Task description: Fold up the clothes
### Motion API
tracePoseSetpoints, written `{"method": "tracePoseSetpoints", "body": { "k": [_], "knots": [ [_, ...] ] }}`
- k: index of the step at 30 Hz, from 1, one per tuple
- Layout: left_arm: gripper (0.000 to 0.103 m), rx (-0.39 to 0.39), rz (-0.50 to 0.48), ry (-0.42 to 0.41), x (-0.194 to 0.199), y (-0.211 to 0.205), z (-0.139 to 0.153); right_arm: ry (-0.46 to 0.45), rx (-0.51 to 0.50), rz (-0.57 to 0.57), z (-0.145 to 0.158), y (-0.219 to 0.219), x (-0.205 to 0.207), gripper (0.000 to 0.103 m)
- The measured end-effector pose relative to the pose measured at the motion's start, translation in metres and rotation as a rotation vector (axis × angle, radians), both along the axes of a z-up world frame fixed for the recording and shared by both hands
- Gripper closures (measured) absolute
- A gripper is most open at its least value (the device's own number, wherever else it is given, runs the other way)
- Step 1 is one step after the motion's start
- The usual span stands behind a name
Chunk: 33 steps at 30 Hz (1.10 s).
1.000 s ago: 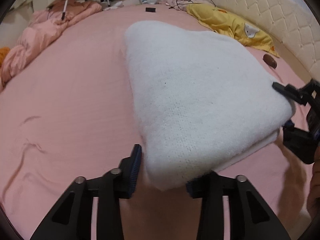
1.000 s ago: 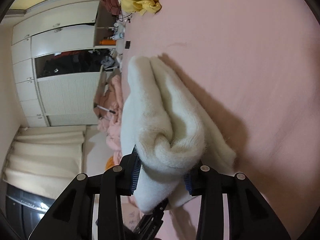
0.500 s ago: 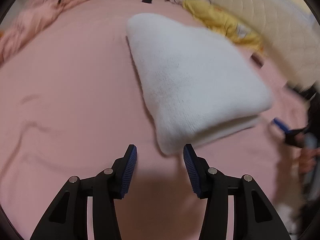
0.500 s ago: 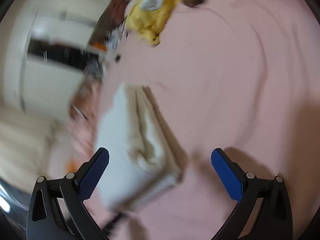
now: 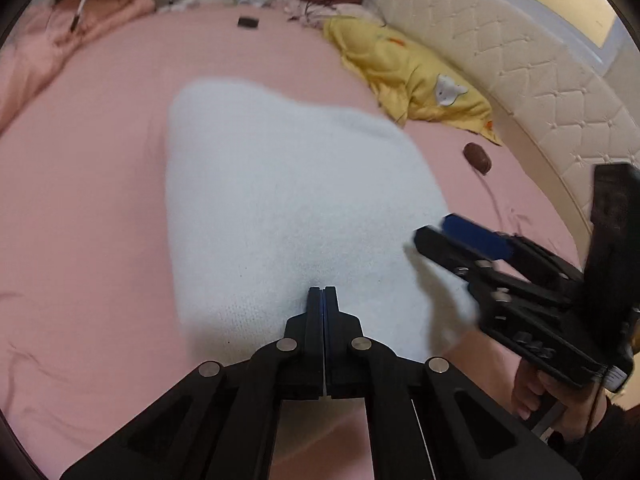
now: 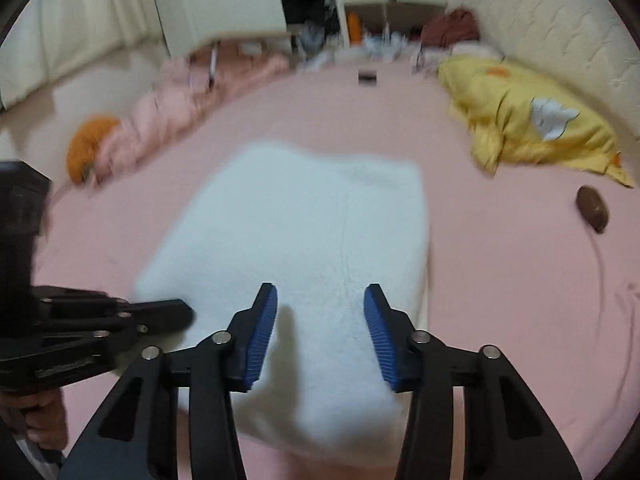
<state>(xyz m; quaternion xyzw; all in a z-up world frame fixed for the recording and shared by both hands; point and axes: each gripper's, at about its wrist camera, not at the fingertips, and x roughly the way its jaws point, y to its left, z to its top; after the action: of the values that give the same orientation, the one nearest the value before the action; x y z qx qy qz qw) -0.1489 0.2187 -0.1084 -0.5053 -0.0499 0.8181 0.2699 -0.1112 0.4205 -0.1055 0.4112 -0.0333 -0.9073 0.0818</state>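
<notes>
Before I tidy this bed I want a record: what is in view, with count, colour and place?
folded garment: one, white fleece, middle of the bed
bed sheet: one, pink, under everything
yellow bedding: one, bunched by the quilted headboard
pink quilt: one, heaped at the far left edge
orange cushion: one, beside the quilt
brown oval object: one, right of the garment
small dark object: one, far end
left gripper: black, shut, over the garment's near edge
right gripper: blue pads, jaws apart above the garment
hand: one, holding the right gripper

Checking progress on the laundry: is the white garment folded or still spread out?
Folded. The white garment lies on the pink bed as a thick, compact block with stacked layers at its near edge.
</notes>
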Motion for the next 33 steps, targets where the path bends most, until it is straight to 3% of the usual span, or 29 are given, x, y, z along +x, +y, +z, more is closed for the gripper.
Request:
{"method": "tracePoseSetpoints", "body": {
  "k": [3, 6, 7, 8, 9, 12, 13, 14, 17, 19, 22, 23, 25, 29, 33],
  "knots": [
    [0.100, 0.042, 0.012, -0.027, 0.002, -0.002, 0.000, -0.045, 0.072, 0.029, -0.012, 0.001, -0.007, 0.057],
    [0.098, 0.063, 0.024, 0.043, 0.012, -0.005, 0.022, 0.019, 0.063, 0.044, 0.021, 0.001, -0.015, 0.055],
    [0.095, 0.048, 0.043, 0.065, 0.013, -0.008, 0.026, 0.031, 0.068, 0.039, 0.026, 0.001, -0.025, 0.049],
    [0.091, 0.022, 0.059, 0.077, 0.013, -0.010, 0.026, 0.044, 0.072, 0.034, 0.032, 0.001, -0.035, 0.026],
    [0.091, 0.006, 0.066, 0.083, 0.013, -0.011, 0.025, 0.056, 0.077, 0.029, 0.037, 0.001, -0.045, 0.019],
    [0.096, -0.040, 0.059, 0.072, 0.011, -0.007, 0.010, -0.004, 0.086, 0.032, 0.022, -0.001, -0.086, 0.022],
    [0.097, -0.060, 0.056, 0.064, 0.010, -0.006, 0.005, -0.079, 0.087, 0.024, 0.004, -0.001, -0.102, 0.030],
    [0.099, -0.059, 0.057, 0.049, 0.009, -0.007, 0.002, -0.143, 0.091, 0.017, -0.012, 0.000, -0.111, 0.045],
    [0.099, -0.010, 0.071, 0.006, 0.003, -0.014, 0.006, -0.180, 0.070, -0.001, -0.025, 0.004, -0.119, 0.045],
    [0.099, 0.010, 0.083, 0.029, 0.007, -0.019, 0.018, -0.177, 0.076, -0.010, -0.009, 0.004, -0.120, 0.045],
    [0.080, -0.019, 0.113, 0.090, 0.013, -0.025, 0.030, -0.045, 0.041, -0.009, 0.033, -0.002, -0.121, 0.043],
    [0.080, -0.027, 0.120, 0.089, 0.013, -0.026, 0.027, -0.029, 0.030, 0.014, 0.043, -0.010, -0.128, 0.037],
    [0.080, -0.024, 0.130, 0.071, 0.010, -0.028, 0.016, -0.043, 0.000, 0.076, 0.049, -0.030, -0.144, 0.037],
    [0.080, -0.015, 0.145, 0.040, 0.000, -0.025, 0.001, -0.134, -0.023, 0.220, 0.025, -0.083, -0.170, 0.037],
    [0.080, -0.040, 0.114, 0.033, 0.003, -0.033, 0.004, -0.250, 0.070, 0.222, -0.022, -0.114, -0.179, 0.037]
  ]
}}
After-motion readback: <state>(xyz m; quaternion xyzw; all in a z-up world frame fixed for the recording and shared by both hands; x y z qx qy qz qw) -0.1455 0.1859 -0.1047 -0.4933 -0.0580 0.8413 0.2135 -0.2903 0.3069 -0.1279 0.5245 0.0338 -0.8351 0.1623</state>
